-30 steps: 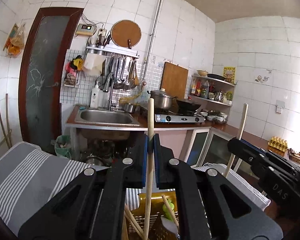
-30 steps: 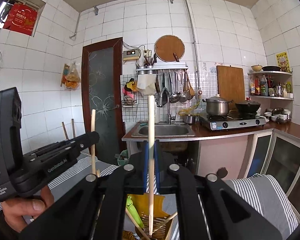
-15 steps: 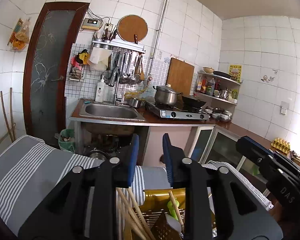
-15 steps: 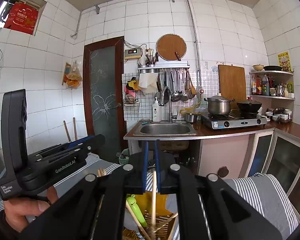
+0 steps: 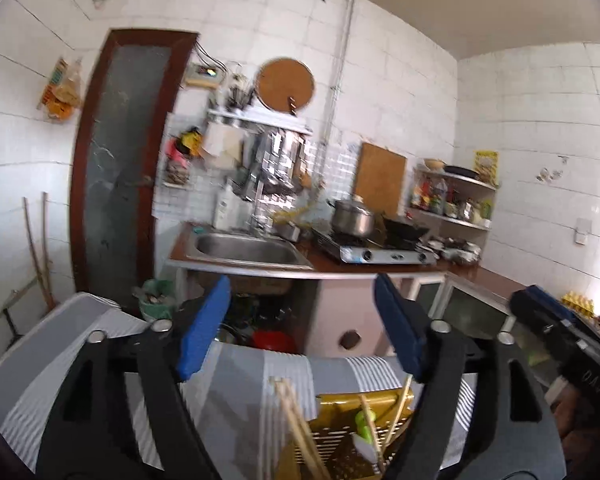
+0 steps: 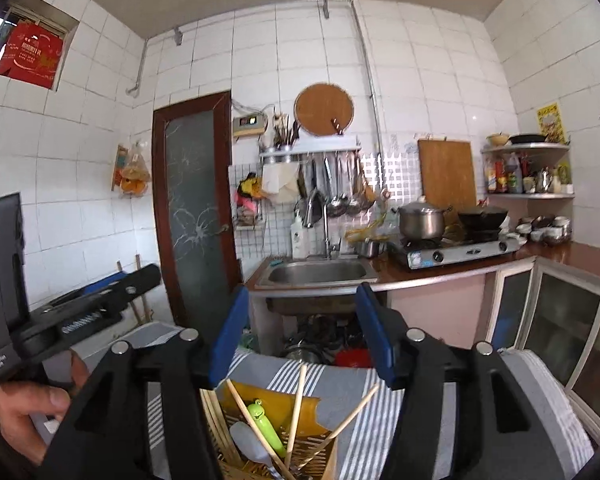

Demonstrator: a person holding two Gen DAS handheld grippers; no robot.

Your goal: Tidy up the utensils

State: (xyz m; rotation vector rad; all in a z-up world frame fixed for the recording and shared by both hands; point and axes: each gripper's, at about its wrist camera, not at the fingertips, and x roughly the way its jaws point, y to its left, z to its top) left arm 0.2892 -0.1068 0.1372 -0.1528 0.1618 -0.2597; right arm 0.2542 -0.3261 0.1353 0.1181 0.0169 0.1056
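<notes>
Striped cloth (image 6: pixel 340 384) carries the yellow holder (image 6: pixel 308 412) of chopsticks (image 6: pixel 296 408); both tools, left tool (image 5: pixel 300 332) and right tool (image 6: pixel 300 328), gape empty above it, likely needing another utensil next.

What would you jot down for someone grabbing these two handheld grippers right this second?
Left gripper: open, holding nothing.
Right gripper: open, holding nothing.
Both hang above the yellow utensil holder on the striped cloth.
Done: several chopsticks stand in the holder, along with a green frog-handled spoon.
Left: no loose utensils show in either view; look around the cloth before stopping.
</notes>
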